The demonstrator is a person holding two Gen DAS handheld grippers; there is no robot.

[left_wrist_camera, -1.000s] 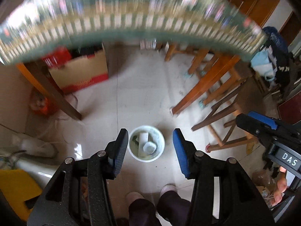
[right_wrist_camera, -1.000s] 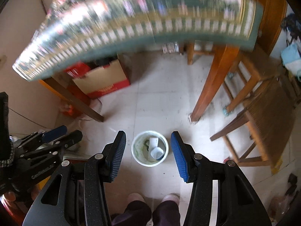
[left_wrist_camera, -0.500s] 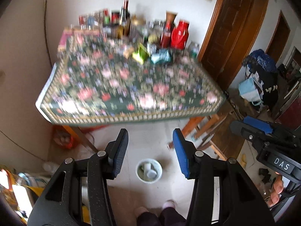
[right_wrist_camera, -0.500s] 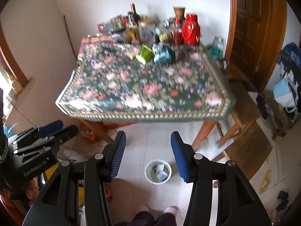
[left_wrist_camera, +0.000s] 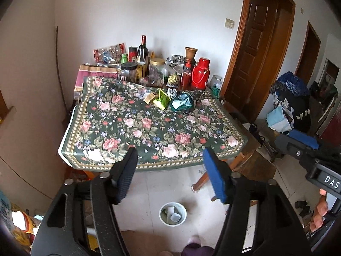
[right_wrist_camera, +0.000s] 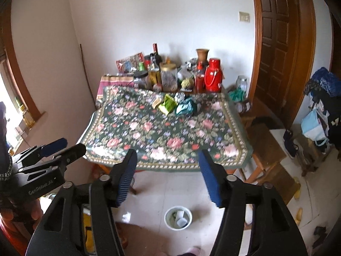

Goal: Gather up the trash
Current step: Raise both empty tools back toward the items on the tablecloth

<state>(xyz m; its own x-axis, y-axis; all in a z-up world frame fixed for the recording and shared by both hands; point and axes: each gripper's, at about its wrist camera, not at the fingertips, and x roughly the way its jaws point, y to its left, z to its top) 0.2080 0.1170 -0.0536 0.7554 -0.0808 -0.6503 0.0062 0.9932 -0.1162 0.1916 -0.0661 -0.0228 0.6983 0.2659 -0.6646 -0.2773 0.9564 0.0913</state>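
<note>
A white trash bin (left_wrist_camera: 172,214) with paper cups inside stands on the floor in front of the table; it also shows in the right wrist view (right_wrist_camera: 178,218). On the floral tablecloth (left_wrist_camera: 149,132) lie a green wrapper (left_wrist_camera: 162,99), a teal crumpled bag (left_wrist_camera: 182,104) and a small yellow packet (left_wrist_camera: 149,97). The right wrist view shows the green wrapper (right_wrist_camera: 168,104) and teal bag (right_wrist_camera: 185,108) too. My left gripper (left_wrist_camera: 170,168) is open and empty, well short of the table. My right gripper (right_wrist_camera: 167,166) is open and empty beside it.
Bottles, jars, a red thermos (left_wrist_camera: 200,73) and a clay vase (left_wrist_camera: 191,53) crowd the table's far edge by the wall. Wooden chairs (right_wrist_camera: 266,149) stand right of the table. A wooden door (left_wrist_camera: 253,49) is at the right. Clutter lies on the floor at far right.
Both grippers have risen and tilted up from looking down at the bin to facing the tabletop. The bin now sits low in both views. Both stay open.
</note>
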